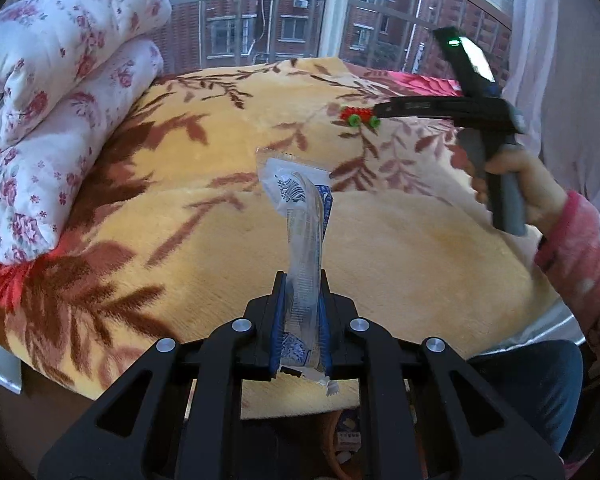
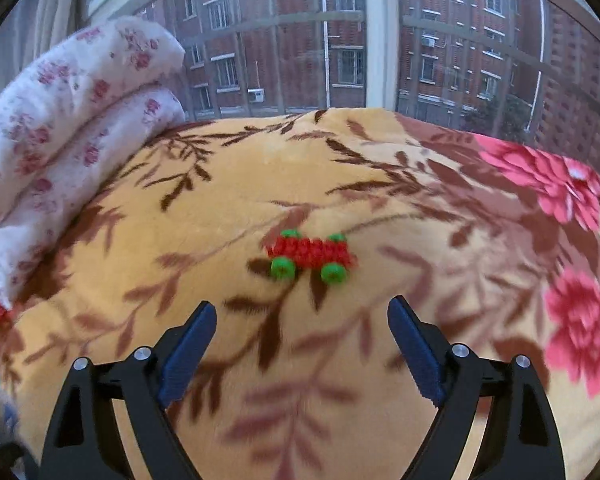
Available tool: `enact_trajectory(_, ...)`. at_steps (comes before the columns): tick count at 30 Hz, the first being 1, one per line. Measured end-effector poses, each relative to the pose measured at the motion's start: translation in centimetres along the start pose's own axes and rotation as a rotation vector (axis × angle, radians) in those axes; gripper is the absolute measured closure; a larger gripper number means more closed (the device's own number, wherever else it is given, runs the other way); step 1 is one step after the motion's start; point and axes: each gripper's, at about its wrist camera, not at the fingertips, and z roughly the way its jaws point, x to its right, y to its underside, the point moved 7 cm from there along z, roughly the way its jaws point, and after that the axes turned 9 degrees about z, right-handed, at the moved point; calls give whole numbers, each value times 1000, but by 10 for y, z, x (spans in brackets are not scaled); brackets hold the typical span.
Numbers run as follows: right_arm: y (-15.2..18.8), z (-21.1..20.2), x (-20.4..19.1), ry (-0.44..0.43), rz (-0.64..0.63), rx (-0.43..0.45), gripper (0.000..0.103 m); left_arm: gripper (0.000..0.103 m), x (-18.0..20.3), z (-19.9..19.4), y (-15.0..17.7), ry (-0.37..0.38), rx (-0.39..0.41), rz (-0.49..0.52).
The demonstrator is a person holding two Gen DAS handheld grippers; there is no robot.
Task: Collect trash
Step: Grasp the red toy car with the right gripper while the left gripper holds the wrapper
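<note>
My left gripper point(image 1: 302, 280) is shut on a clear plastic wrapper point(image 1: 300, 216) with blue print, which sticks up from between the blue pads above the yellow floral blanket point(image 1: 204, 220). A small red toy with green wheels point(image 2: 309, 255) lies on the blanket; it also shows in the left wrist view point(image 1: 358, 115). My right gripper point(image 2: 302, 312) is open and empty, hovering just short of the toy with a finger on each side. In the left wrist view the right gripper point(image 1: 380, 110) reaches in from the right with its tips at the toy.
A folded white quilt with pink flowers point(image 1: 56, 92) is stacked on the bed's left side; it also shows in the right wrist view point(image 2: 68, 120). A barred window point(image 2: 340, 40) runs behind the bed. A pink-sleeved arm point(image 1: 580, 252) holds the right gripper.
</note>
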Motion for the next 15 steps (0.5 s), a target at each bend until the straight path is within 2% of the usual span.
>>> enact_trajectory(10, -31, 82, -1, 92, -29, -81, 17, 89, -13, 11, -6, 1, -9, -19)
enact_trajectory(13, -31, 94, 1, 106, -26, -115, 25, 89, -15, 13, -4, 4, -15, -24)
enact_trajectory(15, -30, 98, 4, 82, 7, -133, 28, 89, -16, 13, -3, 5, -16, -28)
